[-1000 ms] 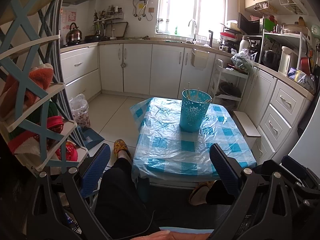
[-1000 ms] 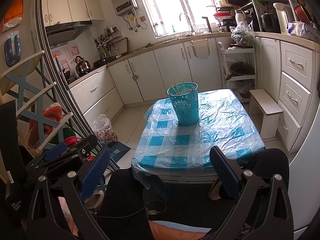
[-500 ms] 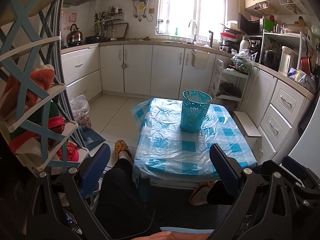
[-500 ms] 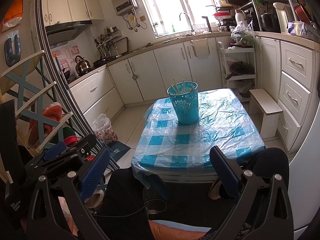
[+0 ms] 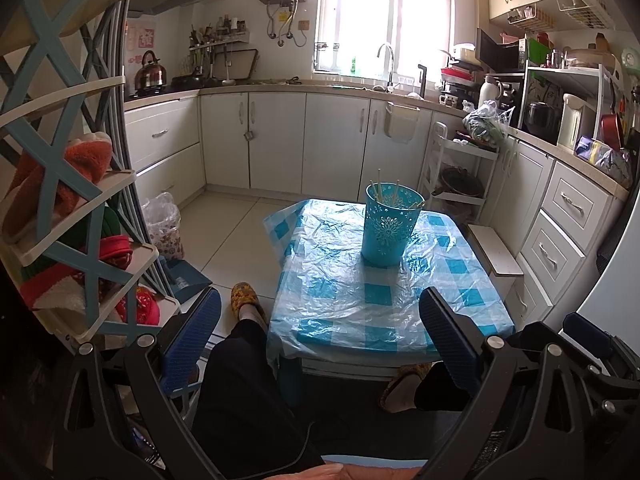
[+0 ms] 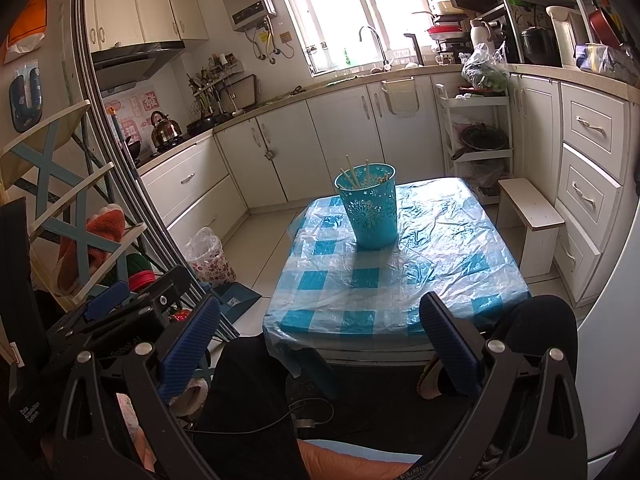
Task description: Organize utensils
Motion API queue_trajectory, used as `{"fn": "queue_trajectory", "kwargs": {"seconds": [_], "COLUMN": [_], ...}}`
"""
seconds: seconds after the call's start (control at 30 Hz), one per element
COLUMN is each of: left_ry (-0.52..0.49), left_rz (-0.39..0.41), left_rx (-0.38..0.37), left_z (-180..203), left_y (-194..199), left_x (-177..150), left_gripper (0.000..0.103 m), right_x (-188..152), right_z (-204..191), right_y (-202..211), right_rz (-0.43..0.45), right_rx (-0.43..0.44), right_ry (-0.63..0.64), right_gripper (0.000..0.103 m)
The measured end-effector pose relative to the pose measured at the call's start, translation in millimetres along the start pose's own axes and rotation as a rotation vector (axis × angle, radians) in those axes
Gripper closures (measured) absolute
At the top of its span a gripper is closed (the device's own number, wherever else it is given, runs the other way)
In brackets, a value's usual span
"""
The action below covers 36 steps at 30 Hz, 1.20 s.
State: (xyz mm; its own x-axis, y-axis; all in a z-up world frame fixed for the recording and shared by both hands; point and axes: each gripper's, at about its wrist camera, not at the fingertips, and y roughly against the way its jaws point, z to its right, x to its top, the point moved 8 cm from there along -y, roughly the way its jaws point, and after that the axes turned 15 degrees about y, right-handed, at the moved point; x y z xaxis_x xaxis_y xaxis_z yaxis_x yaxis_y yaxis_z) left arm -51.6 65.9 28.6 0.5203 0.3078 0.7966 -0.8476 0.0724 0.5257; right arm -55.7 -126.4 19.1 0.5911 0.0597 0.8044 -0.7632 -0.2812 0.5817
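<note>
**On the far half of the table: utensil holder, both grippers held back**

On the checked tablecloth (image 5: 384,300) a teal perforated holder (image 5: 388,226) stands upright, chopsticks (image 6: 352,174) leaning inside it. Left gripper (image 5: 320,334) and right gripper (image 6: 320,336) hover at the near edge of the table, above the person's knees, jaws spread wide and empty. The holder lies well beyond both jaw gaps, roughly centred between the blue pads (image 5: 448,332), touching neither. A white stool (image 6: 530,208) stands right of the table.
</note>
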Motion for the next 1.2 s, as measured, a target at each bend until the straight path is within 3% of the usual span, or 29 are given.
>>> {"fn": "queue_trajectory", "kwargs": {"seconds": [1.2], "left_ry": [-0.002], "left_rz": [0.004], "left_rx": [0.002], "left_z": [1.0], "left_y": [1.5], "left_x": [-1.6], "left_gripper": [0.008], "right_x": [-1.7], "right_z": [-3.6], "right_y": [1.4], "right_rz": [-0.002], "right_rx": [-0.001], "right_ry": [0.003], "right_gripper": [0.008]}}
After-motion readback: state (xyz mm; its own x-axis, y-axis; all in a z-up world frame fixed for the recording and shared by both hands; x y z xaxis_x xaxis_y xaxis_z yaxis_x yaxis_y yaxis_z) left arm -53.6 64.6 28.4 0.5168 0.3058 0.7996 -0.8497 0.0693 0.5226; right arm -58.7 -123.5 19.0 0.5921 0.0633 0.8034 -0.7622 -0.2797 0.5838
